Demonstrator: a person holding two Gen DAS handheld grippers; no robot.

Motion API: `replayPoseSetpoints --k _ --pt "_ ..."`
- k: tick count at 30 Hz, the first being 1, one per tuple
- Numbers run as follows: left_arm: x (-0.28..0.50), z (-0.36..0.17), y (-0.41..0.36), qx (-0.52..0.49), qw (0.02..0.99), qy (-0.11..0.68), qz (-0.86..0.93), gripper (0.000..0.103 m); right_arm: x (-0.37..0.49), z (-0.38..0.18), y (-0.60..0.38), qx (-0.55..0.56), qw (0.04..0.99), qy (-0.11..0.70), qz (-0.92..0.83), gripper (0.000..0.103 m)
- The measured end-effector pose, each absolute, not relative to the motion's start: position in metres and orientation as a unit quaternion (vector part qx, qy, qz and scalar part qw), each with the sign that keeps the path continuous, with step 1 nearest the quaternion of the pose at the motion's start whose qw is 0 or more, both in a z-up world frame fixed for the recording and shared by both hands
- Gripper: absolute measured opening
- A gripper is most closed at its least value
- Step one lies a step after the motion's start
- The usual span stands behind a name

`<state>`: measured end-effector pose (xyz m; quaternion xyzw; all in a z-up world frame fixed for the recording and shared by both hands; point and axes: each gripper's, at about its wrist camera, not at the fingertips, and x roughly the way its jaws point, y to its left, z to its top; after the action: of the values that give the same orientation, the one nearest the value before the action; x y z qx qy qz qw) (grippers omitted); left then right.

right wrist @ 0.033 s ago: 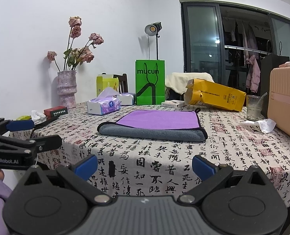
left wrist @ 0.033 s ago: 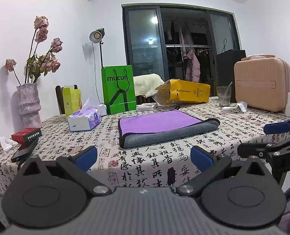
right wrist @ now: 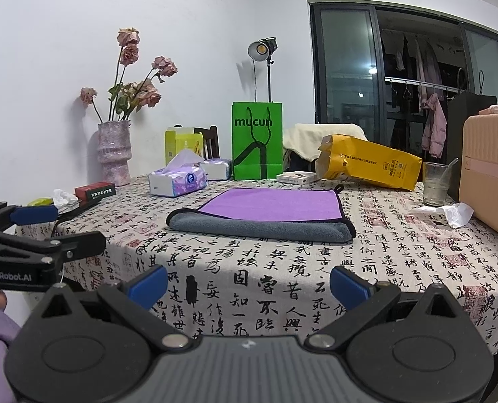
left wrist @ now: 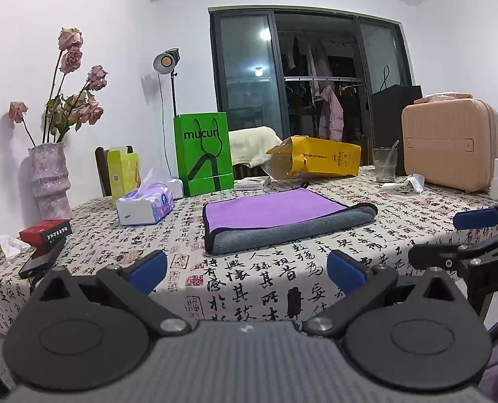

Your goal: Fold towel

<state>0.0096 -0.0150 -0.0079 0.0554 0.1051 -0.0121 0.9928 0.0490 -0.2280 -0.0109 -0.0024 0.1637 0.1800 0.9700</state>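
The towel (left wrist: 282,218) is lying folded flat on the table (left wrist: 249,288), purple face up, grey underside showing along the rolled near edge, black trim running around it. The left gripper (left wrist: 245,268) is being held low at the table's near edge, short of the towel, jaws spread wide, nothing being gripped between the 2 blue fingertips (left wrist: 148,265). The right gripper (right wrist: 247,283) is being held the same way, also short of the towel, jaws wide apart and nothing being held. Each gripper is being seen from the other's camera, at the frame side, apart from the towel. A green bag (left wrist: 203,154) is standing upright just behind the towel. A yellow bag (left wrist: 316,161) is lying on its side behind the towel, to the right. A small white box (left wrist: 251,183) is lying between the towel and the green bag. A tissue pack (left wrist: 144,201) is sitting left of the towel, and a vase (left wrist: 49,178) with dried roses is standing further left. A glass (left wrist: 384,164) is standing right of the towel, behind crumpled paper (left wrist: 405,183), with a pink case (left wrist: 450,151) standing further right. A red box (left wrist: 45,231) is lying well left of the towel, near the table corner.
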Motion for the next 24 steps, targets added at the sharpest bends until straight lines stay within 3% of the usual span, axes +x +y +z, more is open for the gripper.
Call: replayPoseSetpoints --k 24 --pt "0.079 -0.012 -0.015 0.044 0.990 0.132 0.013 0.103 0.117 -0.028 -0.233 0.012 0.969 0.177 0.171 0.103"
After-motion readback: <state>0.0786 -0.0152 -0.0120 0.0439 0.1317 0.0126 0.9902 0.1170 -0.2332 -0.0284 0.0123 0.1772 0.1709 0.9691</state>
